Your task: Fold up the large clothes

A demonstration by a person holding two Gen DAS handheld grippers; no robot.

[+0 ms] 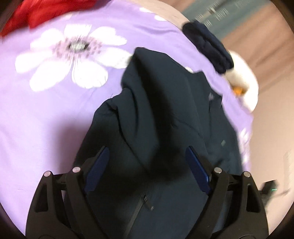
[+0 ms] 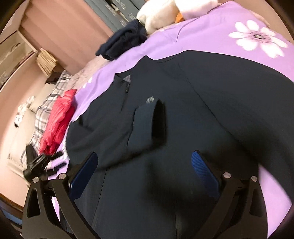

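1. Navy jacket [image 2: 211, 103]: lay spread on the purple floral bedsheet [image 1: 46, 114], front up, zipper [image 1: 136, 211] showing close under my left gripper. One sleeve [image 2: 145, 121] was already laid across the chest, its cuff near the small chest logo [image 2: 149, 100].
2. Left gripper [image 1: 147, 158]: spread wide above the jacket's bunched fabric, grasping nothing.
3. Right gripper [image 2: 145, 165]: likewise spread apart, holding nothing, hovering over the jacket's lower body.
4. Step in hand, as I judged it: between folds, one sleeve in and the body not yet folded. The next move called for both grippers to pinch an edge of the jacket, probably the hem or the rumpled side, and carry it over the chest.
5. Edges and room: bare sheet lay open beyond the jacket on the big white flower [image 1: 71, 55] side. On the opposite side of the jacket the sheet ended close by. A red garment [image 2: 58, 117] lay just beside the jacket, a folded dark garment [image 2: 123, 44] and a white plush toy [image 2: 159, 14] sat well beyond its collar.
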